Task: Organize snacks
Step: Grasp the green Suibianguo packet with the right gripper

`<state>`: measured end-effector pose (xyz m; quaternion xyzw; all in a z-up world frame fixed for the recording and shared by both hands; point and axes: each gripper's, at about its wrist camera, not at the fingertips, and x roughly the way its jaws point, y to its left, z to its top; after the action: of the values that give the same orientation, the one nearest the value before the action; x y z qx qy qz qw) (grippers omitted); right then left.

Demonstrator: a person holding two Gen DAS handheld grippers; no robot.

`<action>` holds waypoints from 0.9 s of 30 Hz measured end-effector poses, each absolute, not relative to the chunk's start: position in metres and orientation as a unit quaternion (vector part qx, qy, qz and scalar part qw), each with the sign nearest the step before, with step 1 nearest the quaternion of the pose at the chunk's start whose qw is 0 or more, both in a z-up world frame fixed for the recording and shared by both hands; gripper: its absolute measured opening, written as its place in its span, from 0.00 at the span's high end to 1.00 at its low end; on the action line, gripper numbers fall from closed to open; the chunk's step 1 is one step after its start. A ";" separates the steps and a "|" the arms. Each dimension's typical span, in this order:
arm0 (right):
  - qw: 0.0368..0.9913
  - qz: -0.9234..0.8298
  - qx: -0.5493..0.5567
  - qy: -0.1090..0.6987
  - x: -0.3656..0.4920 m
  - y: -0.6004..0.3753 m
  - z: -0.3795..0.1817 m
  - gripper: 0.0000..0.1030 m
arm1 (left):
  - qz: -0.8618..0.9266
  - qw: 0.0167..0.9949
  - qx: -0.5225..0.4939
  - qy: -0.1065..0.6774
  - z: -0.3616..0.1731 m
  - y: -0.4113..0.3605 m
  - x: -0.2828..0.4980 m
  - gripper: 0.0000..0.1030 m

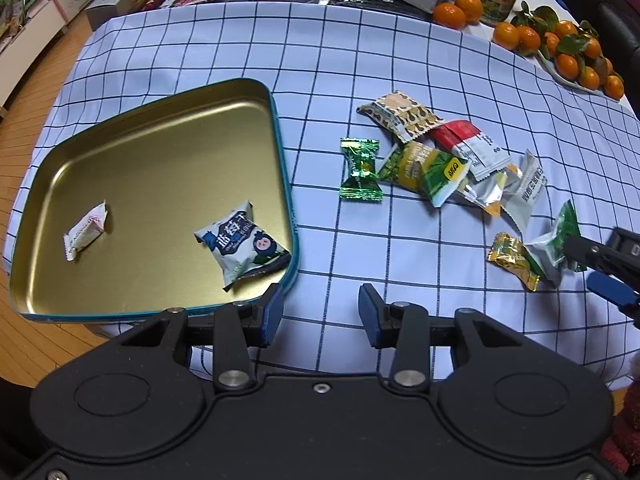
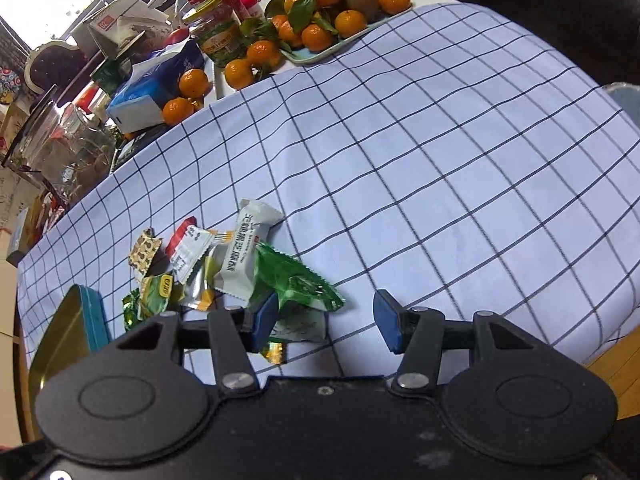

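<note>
A gold tin tray (image 1: 160, 160) with a teal rim lies on the checked cloth and holds a blue-and-white snack pack (image 1: 244, 246) and a small white candy (image 1: 86, 230). A heap of snack packs (image 1: 444, 160) lies to its right, with a green foil candy (image 1: 360, 170) at its near left. My left gripper (image 1: 320, 316) is open and empty, just off the tray's near right corner. My right gripper (image 2: 326, 320) is open, its left finger against a green-and-white pack (image 2: 296, 284). That pack (image 1: 554, 240) and a gold candy (image 1: 512, 258) show in the left wrist view.
Mandarins on a plate (image 2: 332, 12), a jar (image 2: 218, 32), a tissue box (image 2: 160, 80) and glassware (image 2: 60, 140) crowd the table's far side. The tray's corner (image 2: 86, 316) shows at the right wrist view's lower left. Wooden floor (image 1: 40, 92) lies beyond the table's left edge.
</note>
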<state>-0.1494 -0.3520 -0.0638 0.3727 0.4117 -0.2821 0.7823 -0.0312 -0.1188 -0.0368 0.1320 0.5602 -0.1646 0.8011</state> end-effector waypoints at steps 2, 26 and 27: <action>0.778 -0.272 0.388 0.413 -0.143 -0.351 -0.068 0.45 | -0.165 0.800 0.131 0.561 -0.038 -0.119 -0.031 0.52; 0.784 -0.271 0.362 0.424 -0.103 -0.336 -0.079 0.46 | -0.175 0.789 0.114 0.578 -0.047 -0.120 -0.024 0.52; 0.786 -0.272 0.358 0.424 -0.104 -0.336 -0.078 0.46 | -0.176 0.789 0.114 0.577 -0.047 -0.121 -0.024 0.52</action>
<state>-0.1037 -0.3365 -0.0778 0.3578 0.4245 -0.2725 0.7858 -0.0243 -0.1213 -0.0469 0.1140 0.5774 -0.1761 0.7890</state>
